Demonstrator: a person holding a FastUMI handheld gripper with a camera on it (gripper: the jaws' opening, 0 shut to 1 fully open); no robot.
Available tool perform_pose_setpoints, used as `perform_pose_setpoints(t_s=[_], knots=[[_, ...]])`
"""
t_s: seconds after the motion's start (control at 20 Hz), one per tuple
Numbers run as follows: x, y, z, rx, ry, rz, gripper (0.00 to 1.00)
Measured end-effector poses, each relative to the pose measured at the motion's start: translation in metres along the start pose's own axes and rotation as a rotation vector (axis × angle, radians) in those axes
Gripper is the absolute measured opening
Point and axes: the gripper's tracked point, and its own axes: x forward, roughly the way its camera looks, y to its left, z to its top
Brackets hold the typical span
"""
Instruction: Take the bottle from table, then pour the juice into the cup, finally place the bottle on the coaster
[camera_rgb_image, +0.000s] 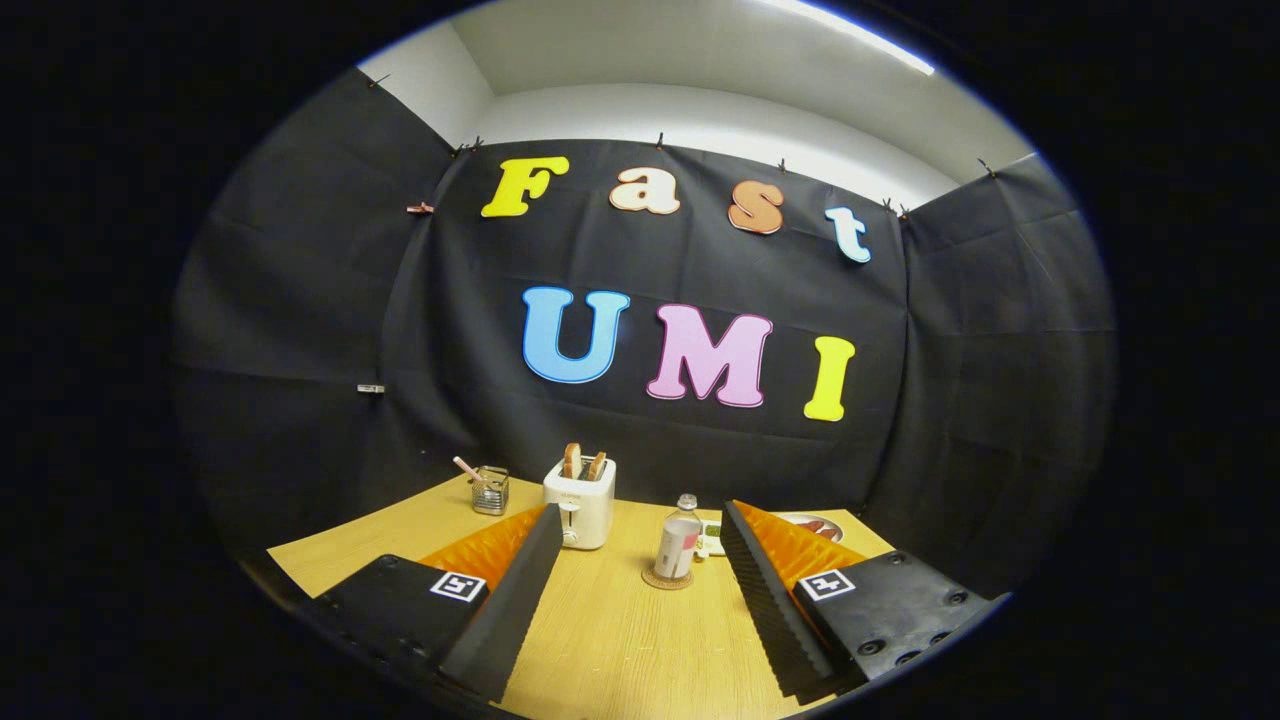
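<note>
Bottle (680, 541) upright on coaster (666, 579), far ahead between fingers; light, rigid, smooth, likely slippery; best gripped mid-body at label. Gripper (640, 590) spread wide, holding nothing.

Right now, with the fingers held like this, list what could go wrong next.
1. The bottle already stands on the coaster, ahead of the open gripper; pushing forward could knock it over.
2. The toaster stands close beside the bottle, so one finger might clip it.
3. A plate lies just beyond the other finger; swinging wide could bump it.
</note>
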Motion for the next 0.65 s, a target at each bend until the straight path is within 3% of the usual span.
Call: perform_pose_setpoints(t_s=[0.65], knots=[[-0.004, -0.019, -0.007, 0.023, 0.052, -0.028, 0.97]])
